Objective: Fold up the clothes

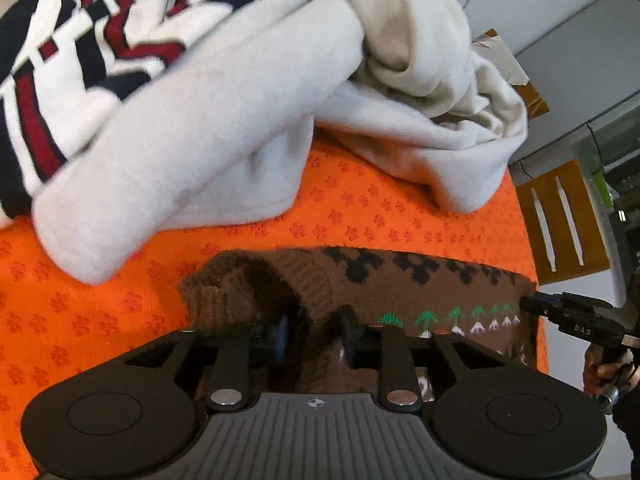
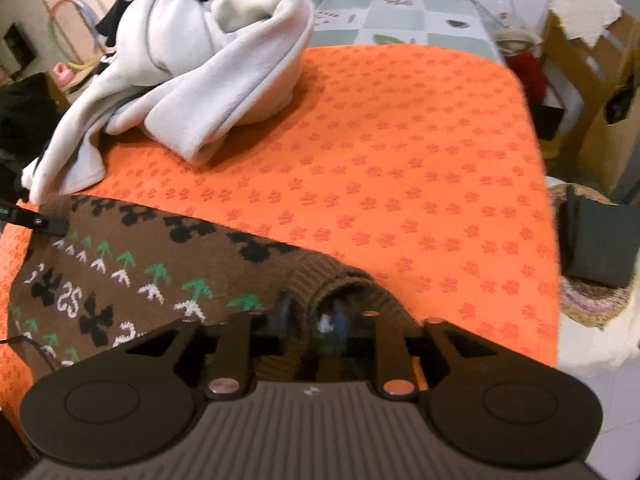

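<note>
A brown knitted sweater (image 1: 420, 280) with black, green and white patterns lies flat along the near edge of the orange cloth (image 1: 360, 208). My left gripper (image 1: 314, 338) points down at its ribbed end; the jaws stand apart with brown knit in the gap. The right gripper (image 1: 532, 305) shows at the sweater's far right end, held by a hand (image 1: 600, 372). In the right wrist view my right gripper (image 2: 312, 316) stands over the other ribbed end of the sweater (image 2: 120, 264), jaws apart with knit between them. The left gripper (image 2: 56, 224) reaches in at the left edge.
A heap of white fleece (image 2: 224, 80) and a striped red, navy and white garment (image 1: 80, 40) fills the back left of the orange cloth (image 2: 400, 160). A wooden chair (image 1: 560, 224), cardboard boxes (image 2: 592, 80) and a woven basket (image 2: 592, 300) stand to the right.
</note>
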